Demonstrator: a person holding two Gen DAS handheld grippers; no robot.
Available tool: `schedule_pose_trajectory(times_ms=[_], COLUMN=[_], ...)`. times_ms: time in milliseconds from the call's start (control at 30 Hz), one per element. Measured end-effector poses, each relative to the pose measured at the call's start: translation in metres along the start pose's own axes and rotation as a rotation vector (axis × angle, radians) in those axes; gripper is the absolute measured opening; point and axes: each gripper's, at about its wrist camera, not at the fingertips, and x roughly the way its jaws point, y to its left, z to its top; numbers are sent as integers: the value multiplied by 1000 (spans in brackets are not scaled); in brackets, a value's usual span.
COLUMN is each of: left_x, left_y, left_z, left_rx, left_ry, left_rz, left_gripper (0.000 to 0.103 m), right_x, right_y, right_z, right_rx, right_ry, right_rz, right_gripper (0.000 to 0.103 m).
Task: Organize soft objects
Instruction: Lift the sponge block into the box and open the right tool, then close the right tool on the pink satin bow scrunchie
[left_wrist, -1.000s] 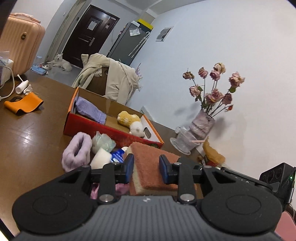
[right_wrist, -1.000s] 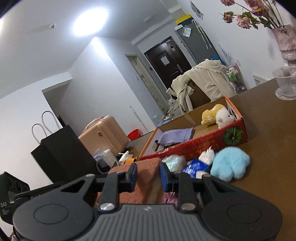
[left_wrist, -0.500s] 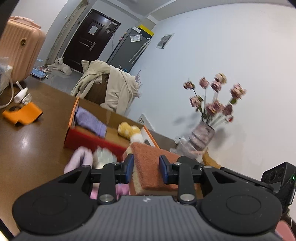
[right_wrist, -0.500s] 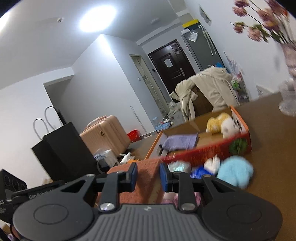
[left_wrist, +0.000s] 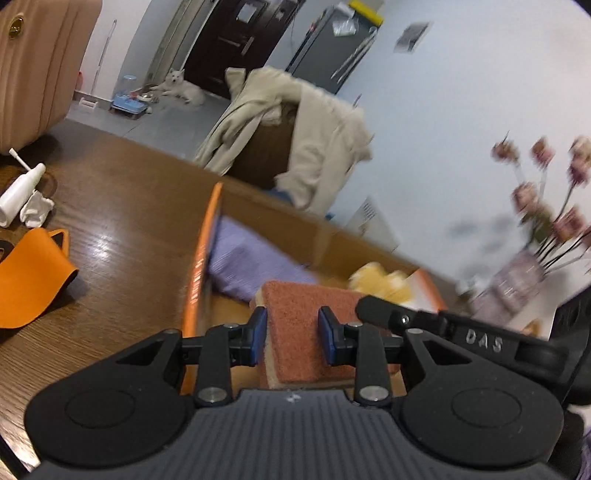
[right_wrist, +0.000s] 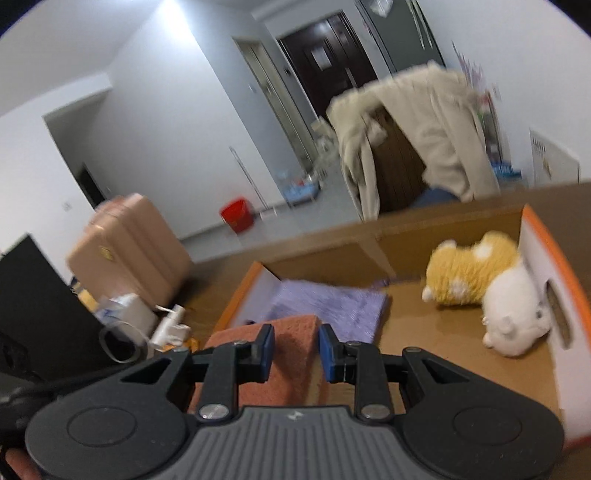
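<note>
Both grippers hold one sponge with a rust-brown scouring top and a yellow foam base. My left gripper (left_wrist: 291, 338) is shut on the sponge (left_wrist: 303, 332) from one side. My right gripper (right_wrist: 295, 349) is shut on the same sponge (right_wrist: 291, 354) from the other side. The sponge hangs over the near end of the orange cardboard box (right_wrist: 554, 254), also in the left wrist view (left_wrist: 199, 258). Inside the box lie a folded purple cloth (right_wrist: 325, 306), a yellow plush toy (right_wrist: 469, 273) and a white plush toy (right_wrist: 513, 325).
An orange pouch (left_wrist: 29, 280), a white bottle (left_wrist: 18, 195) and crumpled tissue lie on the brown table (left_wrist: 122, 206) left of the box. A vase of pink flowers (left_wrist: 517, 280) stands at the right. A coat-draped chair (right_wrist: 417, 144) stands behind the box.
Both grippers have carried the sponge up and forward, from beside the pile of soft items in front of the box to above the box's inside. The pile has dropped out of view.
</note>
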Motion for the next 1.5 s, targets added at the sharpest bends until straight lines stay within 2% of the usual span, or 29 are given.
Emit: schedule_pose_trajectory(times_ms=[33,133,200,300,400,500,633,800,867,967,1167,1333,1433,1500], left_x=[3,1,-6,-23,-41,-75,-133,-205,-229,-257,-295,-315,-320,-313], left_y=[1,-4,-8,-15,-24,-34,-49,-64,-67,-72,-81,-66,-48,-40], left_z=[-3,-13,-15,-17,-11,-5,-2,-22,-33,-45,-70,-132,-185,-204], left_rx=[25,116,158,192,215,233,259,298,308,317,345,306,259,229], left_ry=[8,5,18,-1,-44,-107,-210,-306,-330,-342,-367,-373,-338,-295], left_rz=[28,79,48,52,72,84,78,57,44,36,43,16,-51,-66], left_gripper=[31,41,55,56,57,58,66,72,74,74,75,79,83,83], right_x=[7,23,28,30,10,-32,-112,-223,-262,-297,-332,-348,-354,-352], right_y=[-2,-1,1,6,13,22,37,55,64,75,92,89,85,82], right_z=[-4,-17,-23,-27,-22,-10,3,-4,-17,-35,-72,-139,-194,-219], right_rx=[2,-19,-31,-58,-82,-118,-192,-282,-315,-340,-361,-364,-376,-380], right_ry=[17,71,99,119,80,9,-110,-259,-306,-327,-344,-356,-347,-313], right_rz=[3,11,12,4,0,4,-16,-69,-95,-123,-129,-138,-156,-148], right_gripper=[25,25,26,27,27,28,33,43,47,47,51,53,57,58])
